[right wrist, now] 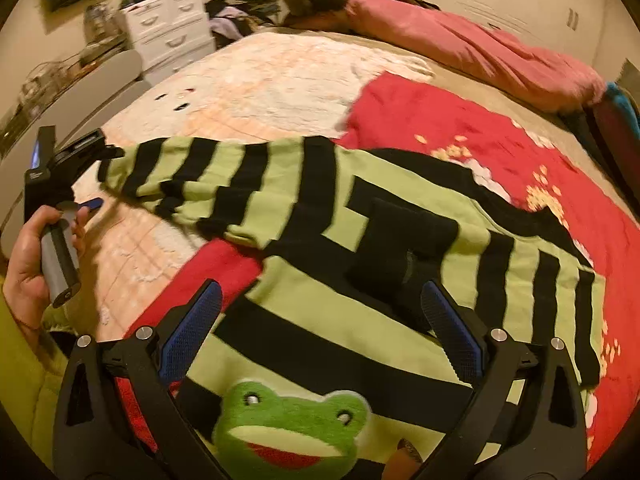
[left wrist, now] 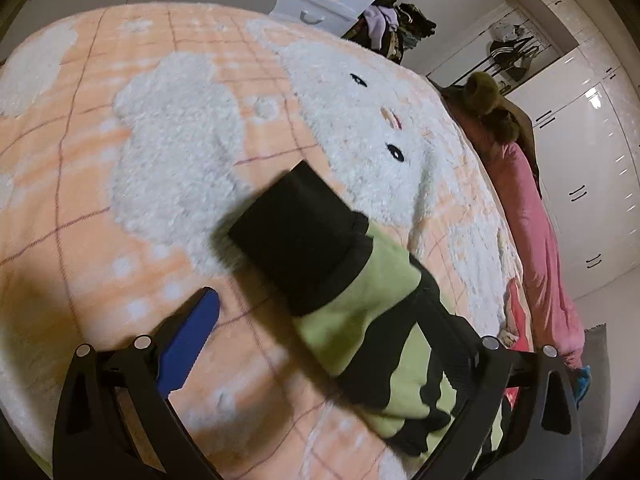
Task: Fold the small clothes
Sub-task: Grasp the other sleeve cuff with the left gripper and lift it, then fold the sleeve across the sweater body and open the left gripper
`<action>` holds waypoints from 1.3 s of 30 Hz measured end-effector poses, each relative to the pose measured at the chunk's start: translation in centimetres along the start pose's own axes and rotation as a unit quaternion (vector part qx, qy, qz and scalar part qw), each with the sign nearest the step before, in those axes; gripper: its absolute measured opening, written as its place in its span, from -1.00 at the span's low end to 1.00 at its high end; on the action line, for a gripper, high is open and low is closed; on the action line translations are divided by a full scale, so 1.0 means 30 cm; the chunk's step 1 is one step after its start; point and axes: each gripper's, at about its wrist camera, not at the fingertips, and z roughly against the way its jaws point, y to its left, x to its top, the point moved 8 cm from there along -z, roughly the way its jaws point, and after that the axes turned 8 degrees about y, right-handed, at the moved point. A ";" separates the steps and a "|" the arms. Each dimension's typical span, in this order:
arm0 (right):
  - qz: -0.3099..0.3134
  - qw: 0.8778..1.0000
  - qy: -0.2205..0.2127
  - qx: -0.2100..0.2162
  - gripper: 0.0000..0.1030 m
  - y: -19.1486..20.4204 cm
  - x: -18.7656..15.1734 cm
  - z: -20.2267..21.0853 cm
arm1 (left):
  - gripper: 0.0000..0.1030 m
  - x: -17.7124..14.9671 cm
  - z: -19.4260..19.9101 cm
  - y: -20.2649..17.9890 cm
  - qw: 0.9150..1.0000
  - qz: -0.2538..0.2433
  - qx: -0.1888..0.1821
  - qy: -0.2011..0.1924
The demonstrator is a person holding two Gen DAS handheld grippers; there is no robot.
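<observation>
A small green-and-black striped sweater (right wrist: 360,208) with a plush frog face (right wrist: 288,428) lies spread on a red blanket (right wrist: 440,120). My right gripper (right wrist: 320,320) hovers open over its body, with a black cuff (right wrist: 404,248) lying folded between the blue pads. One sleeve (right wrist: 192,176) stretches left toward my left gripper (right wrist: 68,160), which a hand (right wrist: 32,268) holds. In the left wrist view that sleeve (left wrist: 360,304) drapes over the right finger and hides it, its black cuff (left wrist: 296,232) pointing forward. The left gripper (left wrist: 320,300) has its fingers wide apart.
A peach blanket with white bears (left wrist: 180,140) covers the bed. A pink duvet (right wrist: 480,52) runs along the far edge. A white chest of drawers (right wrist: 172,24) and a clothes heap (left wrist: 392,24) stand beyond the bed, and white wardrobes (left wrist: 592,152) line the wall.
</observation>
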 end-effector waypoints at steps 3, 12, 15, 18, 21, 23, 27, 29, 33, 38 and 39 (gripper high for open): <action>-0.019 1.000 0.007 -0.002 0.82 -0.041 -0.015 -0.013 | 0.17 0.016 -0.015 -0.020 1.000 -0.004 -0.006 -0.009; -0.056 0.998 0.012 -0.002 0.82 -0.114 -0.041 -0.011 | -0.66 0.017 -0.019 -0.063 0.999 -0.014 -0.035 0.002; -0.064 0.998 0.012 -0.005 0.82 -0.132 -0.046 -0.011 | -0.68 0.013 0.023 -0.117 0.998 -0.032 -0.056 -0.004; -0.078 0.997 0.013 -0.004 0.82 -0.164 -0.055 -0.007 | -0.69 0.001 0.072 -0.183 0.996 -0.058 -0.074 -0.012; -0.101 0.995 0.009 0.003 0.82 -0.212 -0.072 0.016 | -0.70 -0.028 0.124 -0.244 0.992 -0.088 -0.084 -0.017; -0.113 0.994 0.004 0.007 0.82 -0.246 -0.081 0.033 | -0.72 -0.073 0.163 -0.292 0.989 -0.108 -0.095 -0.014; -0.134 0.991 -0.009 0.004 0.82 -0.327 -0.103 0.068 | -0.74 -0.214 0.214 -0.425 0.978 -0.177 -0.107 0.002; -0.151 0.988 -0.015 0.004 0.82 -0.384 -0.121 0.088 | -0.74 -0.288 0.230 -0.488 0.972 -0.204 -0.114 0.009; -0.183 0.983 -0.031 0.003 0.82 -0.499 -0.153 0.127 | -0.74 -0.487 0.255 -0.647 0.954 -0.270 -0.127 0.031; -0.232 0.972 -0.046 0.006 0.82 -0.672 -0.214 0.148 | -0.74 -0.757 0.229 -0.831 0.927 -0.348 -0.126 0.066; -0.240 0.970 -0.048 0.007 0.82 -0.697 -0.224 0.151 | -0.74 -0.787 0.220 -0.851 0.924 -0.355 -0.124 0.070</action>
